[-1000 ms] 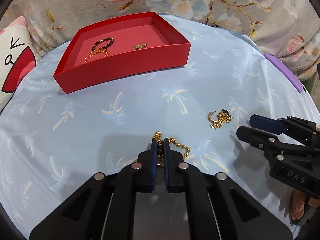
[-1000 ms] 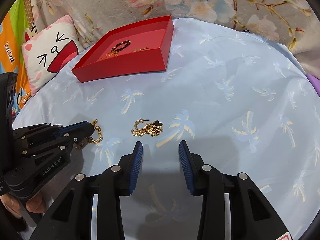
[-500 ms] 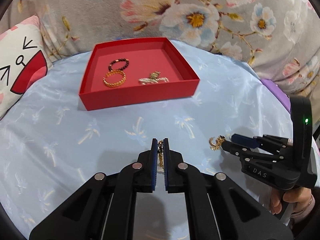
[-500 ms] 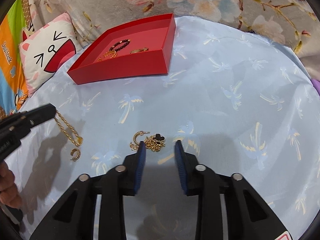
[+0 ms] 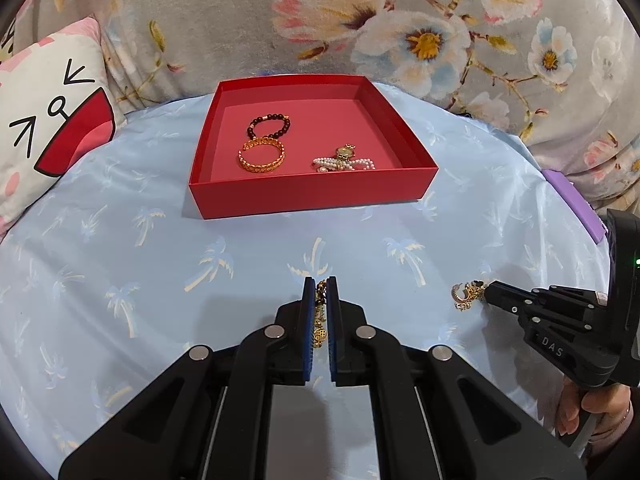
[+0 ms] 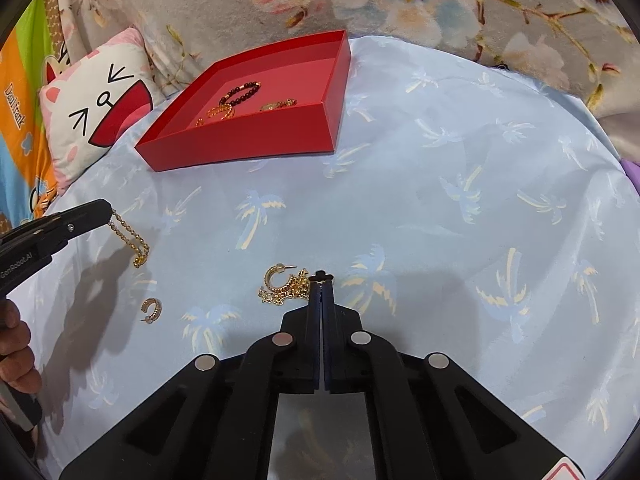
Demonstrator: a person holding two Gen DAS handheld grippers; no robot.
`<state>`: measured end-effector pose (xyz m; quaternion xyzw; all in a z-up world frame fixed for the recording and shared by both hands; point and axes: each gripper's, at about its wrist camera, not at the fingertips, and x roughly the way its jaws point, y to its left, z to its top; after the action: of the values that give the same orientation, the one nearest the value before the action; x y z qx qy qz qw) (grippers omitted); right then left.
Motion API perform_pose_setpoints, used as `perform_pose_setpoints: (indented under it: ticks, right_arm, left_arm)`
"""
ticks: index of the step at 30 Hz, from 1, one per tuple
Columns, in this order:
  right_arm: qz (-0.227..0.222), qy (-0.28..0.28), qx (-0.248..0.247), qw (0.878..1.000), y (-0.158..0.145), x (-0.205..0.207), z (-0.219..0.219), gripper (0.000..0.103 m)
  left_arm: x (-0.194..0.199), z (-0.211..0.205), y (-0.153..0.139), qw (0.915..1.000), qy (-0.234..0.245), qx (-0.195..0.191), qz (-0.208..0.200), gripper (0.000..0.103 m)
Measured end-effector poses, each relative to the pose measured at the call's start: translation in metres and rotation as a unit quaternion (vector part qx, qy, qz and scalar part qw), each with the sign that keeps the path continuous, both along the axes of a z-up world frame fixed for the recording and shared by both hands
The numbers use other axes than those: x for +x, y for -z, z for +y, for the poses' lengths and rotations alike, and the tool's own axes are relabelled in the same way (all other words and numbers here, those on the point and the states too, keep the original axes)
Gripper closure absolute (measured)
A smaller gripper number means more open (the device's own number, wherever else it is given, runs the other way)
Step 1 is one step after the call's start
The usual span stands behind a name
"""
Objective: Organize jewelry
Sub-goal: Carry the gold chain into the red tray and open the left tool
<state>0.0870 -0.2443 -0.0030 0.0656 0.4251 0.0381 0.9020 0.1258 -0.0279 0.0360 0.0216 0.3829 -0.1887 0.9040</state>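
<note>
My left gripper [image 5: 320,284] is shut on a gold chain bracelet [image 5: 320,320] and holds it above the blue cloth; the chain hangs from its tips in the right wrist view [image 6: 130,240]. My right gripper [image 6: 321,285] is shut on a gold chain with a black clover charm [image 6: 294,286], which lies on the cloth next to a gold hoop earring [image 6: 274,276]. That pile also shows in the left wrist view [image 5: 466,295]. A red tray [image 5: 312,196] at the back holds a dark bead bracelet [image 5: 269,126], a gold bangle [image 5: 262,156] and a pearl piece [image 5: 344,162].
A second small gold hoop earring [image 6: 151,309] lies on the cloth below the hanging chain. A cat-face pillow [image 5: 48,128] is at the left. A floral cushion [image 5: 400,28] stands behind the tray. A purple object [image 5: 572,200] sits at the right edge.
My left gripper has lifted the gold chain bracelet off the cloth and swung to face the tray. My right gripper has moved forward and closed on the clover-charm chain.
</note>
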Motion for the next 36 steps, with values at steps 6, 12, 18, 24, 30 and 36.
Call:
perform_pose_setpoints:
  ticks: [6,12,18,24,30,36]
  right_arm:
    - [-0.019,0.0,0.003,1.0,-0.013,-0.007,-0.002,0.103]
    - [-0.043,0.0,0.009,0.999,-0.033,-0.012,-0.005,0.103]
    - [-0.07,0.002,0.017,0.997,-0.064,-0.011,-0.009,0.103]
    - [-0.108,-0.001,0.009,0.994,-0.107,0.004,-0.007,0.103]
    - [-0.14,-0.003,0.0,0.99,-0.152,0.038,-0.002,0.103]
    - [-0.155,-0.001,-0.008,0.988,-0.183,0.095,0.005,0.103]
  left_arm:
    - [0.0,0.002,-0.001,1.0,-0.001,0.0,-0.002,0.099]
    - [0.001,0.004,-0.004,1.0,-0.004,0.001,-0.003,0.099]
    - [0.005,0.013,-0.021,0.9998,-0.01,-0.007,-0.014,0.099]
    - [0.015,0.015,-0.049,0.9992,-0.006,-0.001,-0.04,0.099]
    - [0.051,0.015,-0.076,0.9985,-0.001,-0.002,-0.055,0.099]
    - [0.1,0.002,-0.1,0.9969,0.011,0.003,-0.078,0.098]
